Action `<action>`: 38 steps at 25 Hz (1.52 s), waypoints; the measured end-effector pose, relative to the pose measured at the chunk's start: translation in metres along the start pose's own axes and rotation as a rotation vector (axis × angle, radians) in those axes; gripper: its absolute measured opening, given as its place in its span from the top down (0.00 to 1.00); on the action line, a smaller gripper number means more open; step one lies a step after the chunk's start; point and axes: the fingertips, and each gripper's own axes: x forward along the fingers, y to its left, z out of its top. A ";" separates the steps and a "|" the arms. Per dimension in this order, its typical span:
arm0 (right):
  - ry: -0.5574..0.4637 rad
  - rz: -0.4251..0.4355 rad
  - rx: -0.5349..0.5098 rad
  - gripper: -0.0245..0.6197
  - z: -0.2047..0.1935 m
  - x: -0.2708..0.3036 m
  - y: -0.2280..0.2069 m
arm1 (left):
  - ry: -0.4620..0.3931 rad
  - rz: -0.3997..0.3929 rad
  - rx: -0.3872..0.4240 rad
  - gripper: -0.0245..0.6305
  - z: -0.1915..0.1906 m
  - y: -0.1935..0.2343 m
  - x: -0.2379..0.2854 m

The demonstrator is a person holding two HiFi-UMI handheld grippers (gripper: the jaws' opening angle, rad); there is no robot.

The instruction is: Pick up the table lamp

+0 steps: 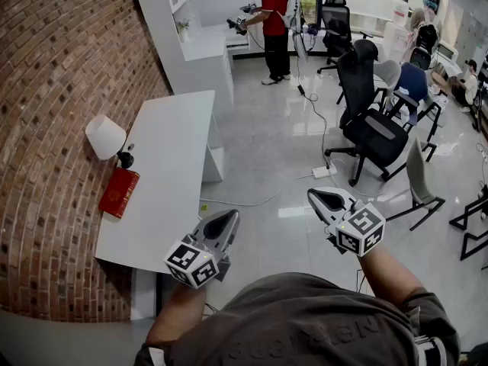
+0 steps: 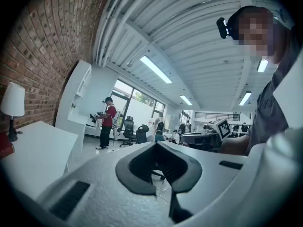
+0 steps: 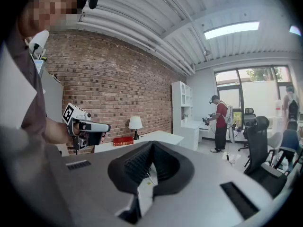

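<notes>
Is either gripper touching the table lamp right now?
No, the left gripper and right gripper are held close to the person, apart from the table lamp standing on the white table.

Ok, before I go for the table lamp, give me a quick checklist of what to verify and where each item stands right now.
1. The table lamp stands upright on the table: ok, by the brick wall.
2. The left gripper is empty: ok, shut on nothing.
3. The right gripper is empty: ok, shut on nothing.
4. A gripper is opened for the grasp: not ok, both are shut.
5. A gripper is at the lamp: not ok, both hang over the floor, off the table.
6. The lamp base is free of the red book: cannot tell; the book lies close beside it.
</notes>
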 end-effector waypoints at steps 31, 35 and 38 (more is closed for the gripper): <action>-0.008 0.036 0.009 0.98 -0.011 -0.081 -0.087 | -0.013 0.032 0.021 0.96 -0.010 -0.085 0.091; -0.004 0.041 0.013 0.98 -0.012 -0.081 -0.099 | -0.006 0.027 0.014 0.96 -0.013 -0.088 0.105; 0.000 0.049 0.019 0.97 -0.015 -0.072 -0.102 | -0.001 0.030 0.010 0.96 -0.014 -0.079 0.109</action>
